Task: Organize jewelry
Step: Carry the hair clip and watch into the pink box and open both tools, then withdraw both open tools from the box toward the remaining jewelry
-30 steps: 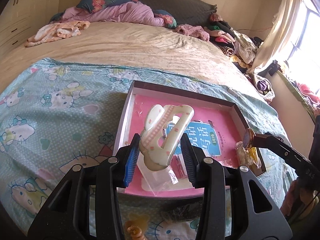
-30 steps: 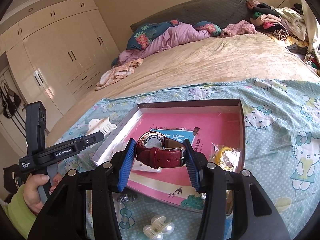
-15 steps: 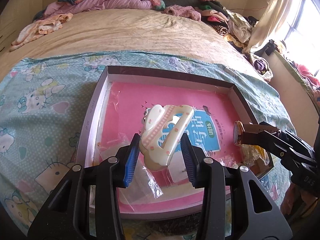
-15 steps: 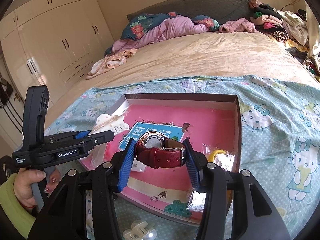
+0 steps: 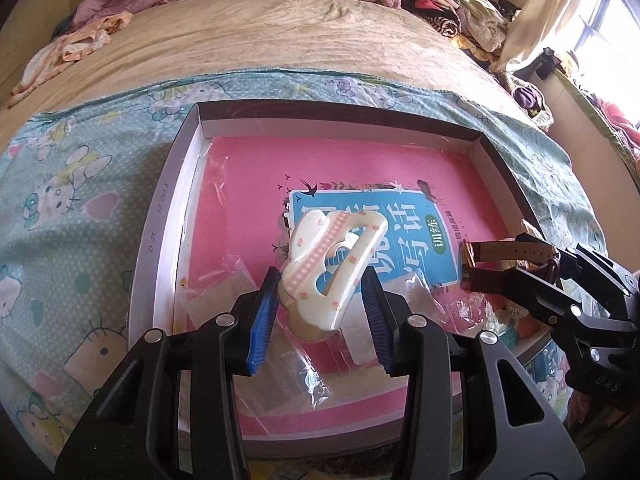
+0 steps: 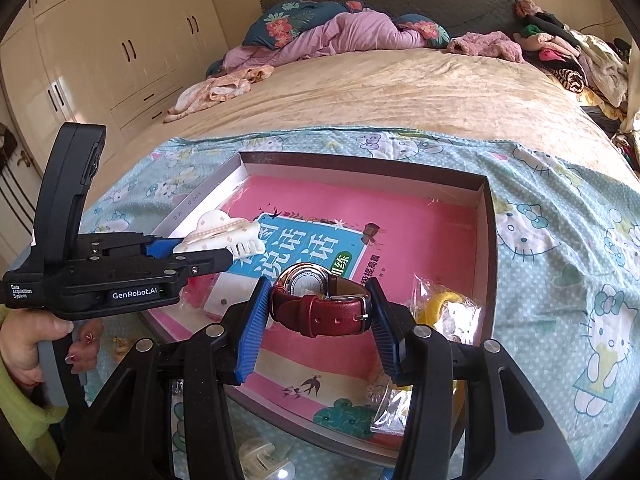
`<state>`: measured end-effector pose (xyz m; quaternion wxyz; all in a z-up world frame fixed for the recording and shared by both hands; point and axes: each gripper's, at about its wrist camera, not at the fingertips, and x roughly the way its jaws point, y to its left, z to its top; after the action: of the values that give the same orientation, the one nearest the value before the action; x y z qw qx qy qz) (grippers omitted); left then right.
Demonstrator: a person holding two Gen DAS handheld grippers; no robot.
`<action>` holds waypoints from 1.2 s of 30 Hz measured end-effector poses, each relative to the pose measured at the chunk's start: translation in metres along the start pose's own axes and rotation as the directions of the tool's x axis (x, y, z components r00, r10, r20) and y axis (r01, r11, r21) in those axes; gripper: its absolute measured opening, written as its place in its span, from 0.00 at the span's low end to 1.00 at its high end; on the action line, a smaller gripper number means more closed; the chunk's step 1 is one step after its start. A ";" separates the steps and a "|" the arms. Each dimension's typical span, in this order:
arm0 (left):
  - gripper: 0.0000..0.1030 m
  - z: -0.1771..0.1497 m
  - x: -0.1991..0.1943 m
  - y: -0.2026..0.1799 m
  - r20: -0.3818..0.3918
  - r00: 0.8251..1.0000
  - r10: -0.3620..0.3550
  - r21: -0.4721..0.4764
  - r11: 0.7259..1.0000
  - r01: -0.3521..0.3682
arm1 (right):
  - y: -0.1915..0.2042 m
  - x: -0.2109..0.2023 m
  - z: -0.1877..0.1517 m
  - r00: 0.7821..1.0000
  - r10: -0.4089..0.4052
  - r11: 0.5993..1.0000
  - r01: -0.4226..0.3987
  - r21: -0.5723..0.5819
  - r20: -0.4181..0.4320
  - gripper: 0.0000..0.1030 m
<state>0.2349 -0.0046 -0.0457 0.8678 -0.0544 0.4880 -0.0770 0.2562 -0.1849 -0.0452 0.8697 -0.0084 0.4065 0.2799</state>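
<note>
My left gripper (image 5: pixel 320 314) is shut on a cream hair claw clip (image 5: pixel 332 268) with pink dots, held above the near left part of a shallow box (image 5: pixel 160 216) with a pink book inside. The clip also shows in the right wrist view (image 6: pixel 222 236). My right gripper (image 6: pixel 318 324) is shut on a red-strap wristwatch (image 6: pixel 320 304), held over the box's (image 6: pixel 490 240) near middle. The watch shows from the side in the left wrist view (image 5: pixel 504 254).
Clear plastic bags (image 5: pixel 296 356) lie in the box's near part, and a bagged yellow item (image 6: pixel 444 312) lies at its right side. A white claw clip (image 6: pixel 260 460) lies on the Hello Kitty sheet (image 6: pixel 580 280) before the box. Clothes (image 6: pixel 560 52) pile at the bed's far side.
Both grippers have moved forward over the box, still holding the clip and the watch. The box now sits closer and lower in both views.
</note>
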 end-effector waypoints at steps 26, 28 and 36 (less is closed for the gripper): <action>0.46 0.004 -0.001 0.004 -0.038 0.997 -0.064 0.020 0.998 0.065 | -0.025 -0.055 0.012 0.996 -0.055 0.978 0.039 0.207 0.075 0.78; 0.51 0.003 -0.006 0.003 -0.032 0.997 -0.075 0.030 0.997 0.076 | -0.025 -0.061 0.011 0.993 -0.076 0.974 0.055 0.221 0.086 0.79; 0.72 0.007 -0.038 0.000 -0.001 0.994 -0.109 0.071 0.991 0.109 | -0.018 -0.099 0.004 0.972 -0.173 0.957 0.128 0.260 0.159 0.83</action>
<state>0.2216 0.0022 -0.0104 0.8642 -0.0505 0.4801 -0.1415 0.2178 -0.2468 0.0241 0.9158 0.0946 0.3563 0.1595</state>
